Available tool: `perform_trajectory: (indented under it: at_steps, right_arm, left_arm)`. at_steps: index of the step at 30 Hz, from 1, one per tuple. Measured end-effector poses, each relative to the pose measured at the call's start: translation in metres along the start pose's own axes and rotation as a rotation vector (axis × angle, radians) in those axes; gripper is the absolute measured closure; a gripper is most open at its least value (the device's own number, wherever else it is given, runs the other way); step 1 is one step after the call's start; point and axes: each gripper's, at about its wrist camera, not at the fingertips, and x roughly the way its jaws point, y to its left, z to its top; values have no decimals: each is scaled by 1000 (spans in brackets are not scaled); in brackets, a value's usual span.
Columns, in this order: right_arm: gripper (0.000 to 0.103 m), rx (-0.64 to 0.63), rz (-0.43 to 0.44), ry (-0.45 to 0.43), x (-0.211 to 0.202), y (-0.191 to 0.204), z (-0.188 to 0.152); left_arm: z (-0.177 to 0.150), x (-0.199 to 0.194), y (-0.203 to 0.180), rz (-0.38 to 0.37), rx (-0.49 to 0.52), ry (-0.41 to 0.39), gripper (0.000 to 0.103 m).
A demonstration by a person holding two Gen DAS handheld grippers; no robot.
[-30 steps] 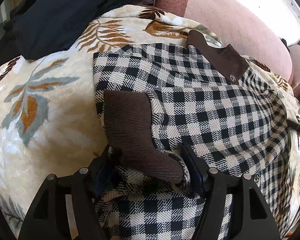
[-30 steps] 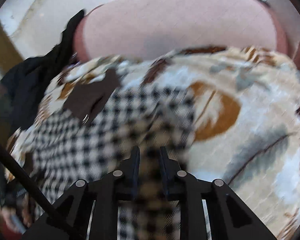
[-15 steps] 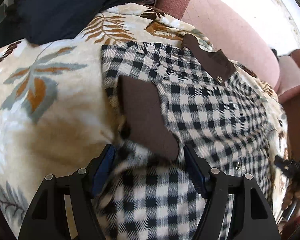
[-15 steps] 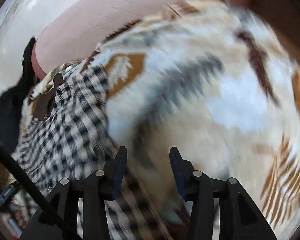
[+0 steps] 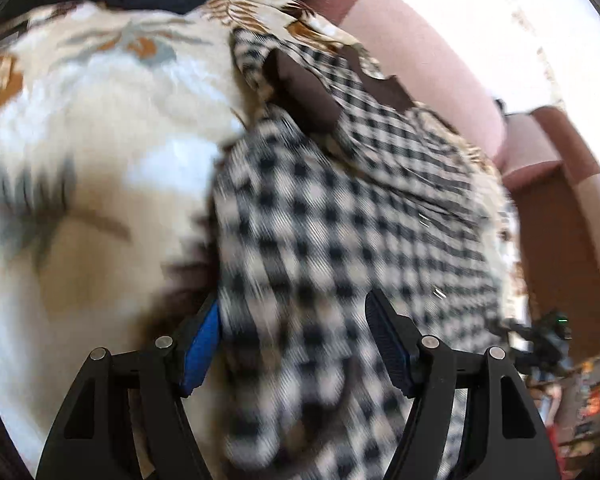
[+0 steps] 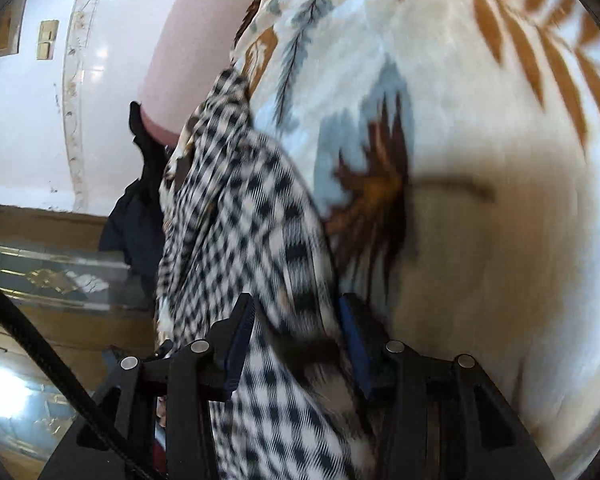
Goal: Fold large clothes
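On the leaf-print blanket (image 5: 100, 184) your black-and-white checked jacket (image 5: 340, 216) lies stretched toward the pink sofa back (image 5: 428, 56), its brown collar (image 5: 384, 84) at the far end. Your left gripper (image 5: 292, 336) has its jaws spread wide, with checked cloth running loosely between the blue pads (image 5: 204, 344). Your right gripper (image 6: 296, 344) also straddles the jacket's edge (image 6: 260, 240); blur keeps you from telling whether it pinches the fabric. Dark clothing (image 6: 136, 216) hangs beyond.
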Motion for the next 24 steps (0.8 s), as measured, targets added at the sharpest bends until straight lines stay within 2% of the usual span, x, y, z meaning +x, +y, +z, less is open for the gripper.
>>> perform_trajectory:
  at_steps: [4, 11, 18, 24]
  right_arm:
    - [55, -16, 37, 52, 7, 8, -33]
    - [55, -10, 130, 58, 14, 7, -83]
    - [55, -24, 170, 79, 8, 0, -110]
    - [55, -72, 147, 83, 11, 6, -133]
  left_arm:
    - [-36, -11, 7, -151, -87, 10, 34]
    - [-83, -23, 15, -322, -185, 48, 37]
    - [-133, -35, -5, -288, -93, 16, 36]
    - [-159, -36, -30, -251, 3, 9, 23]
